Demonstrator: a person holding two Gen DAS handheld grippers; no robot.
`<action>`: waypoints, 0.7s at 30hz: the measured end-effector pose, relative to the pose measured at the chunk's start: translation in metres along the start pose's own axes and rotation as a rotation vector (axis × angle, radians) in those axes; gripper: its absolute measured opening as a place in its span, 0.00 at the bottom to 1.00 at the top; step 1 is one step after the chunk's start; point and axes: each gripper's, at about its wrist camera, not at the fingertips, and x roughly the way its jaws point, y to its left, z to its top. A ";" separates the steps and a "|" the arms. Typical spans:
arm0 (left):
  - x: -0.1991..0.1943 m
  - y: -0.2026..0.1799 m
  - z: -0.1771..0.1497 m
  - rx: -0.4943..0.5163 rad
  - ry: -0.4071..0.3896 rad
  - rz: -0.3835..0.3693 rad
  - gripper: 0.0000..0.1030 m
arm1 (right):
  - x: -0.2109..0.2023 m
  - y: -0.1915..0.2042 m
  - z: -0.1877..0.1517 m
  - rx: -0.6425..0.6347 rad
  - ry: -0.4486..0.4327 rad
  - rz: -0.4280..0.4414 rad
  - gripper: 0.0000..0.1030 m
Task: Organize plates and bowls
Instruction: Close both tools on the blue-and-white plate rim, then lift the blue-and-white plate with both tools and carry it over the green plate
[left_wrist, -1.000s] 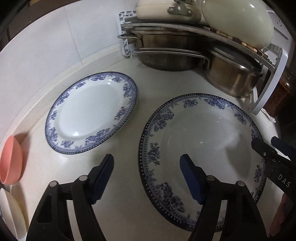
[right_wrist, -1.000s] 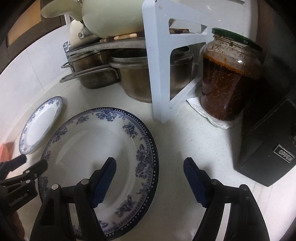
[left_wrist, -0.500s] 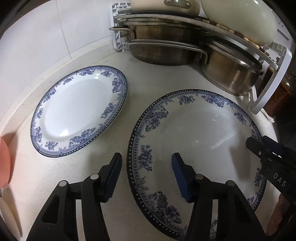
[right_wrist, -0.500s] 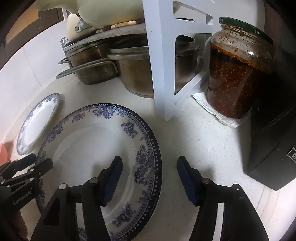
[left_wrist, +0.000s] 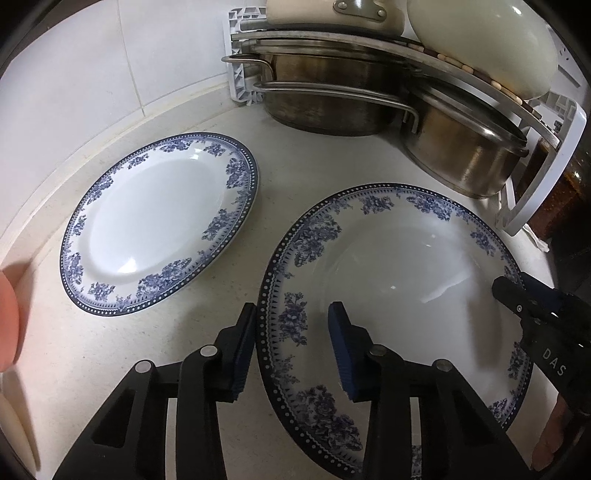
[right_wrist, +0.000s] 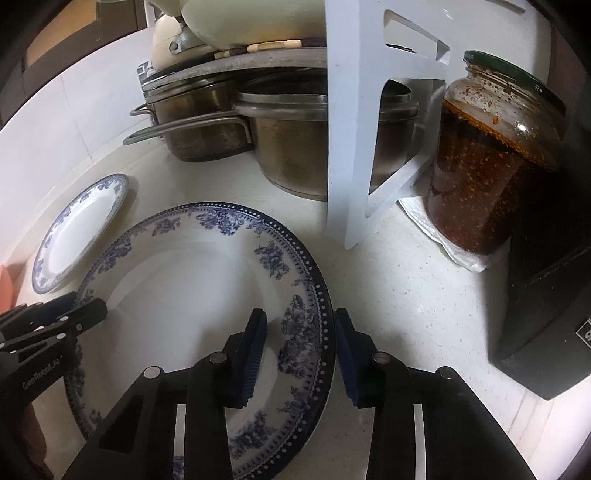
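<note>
On the white bench (left_wrist: 110, 369), the big plate (left_wrist: 399, 266) is straddled at opposite rims by 2 closing, not-yet-gripping tongs, left tongs (left_wrist: 291, 347) and right tongs (right_wrist: 300, 350), so a level lift is judged next.

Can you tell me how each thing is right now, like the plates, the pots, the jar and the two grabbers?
Big plate: flat on the counter, empty, rim between both grippers' jaws.
Small plate: flat on the counter, empty, untouched.
Left gripper: jaws closing around the big plate's rim.
Right gripper: jaws closing around the opposite rim.
Pots: upright under the rack.
Jar: lid on, nearly full.
</note>
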 end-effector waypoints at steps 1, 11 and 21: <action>0.000 0.000 0.000 -0.002 -0.001 0.003 0.37 | 0.000 0.001 0.000 0.002 -0.001 0.001 0.37; -0.015 0.003 -0.010 -0.033 -0.013 0.024 0.35 | -0.008 0.002 -0.004 0.000 -0.013 0.007 0.35; -0.065 0.021 -0.026 -0.098 -0.040 0.056 0.35 | -0.048 0.016 -0.013 -0.026 -0.033 0.040 0.34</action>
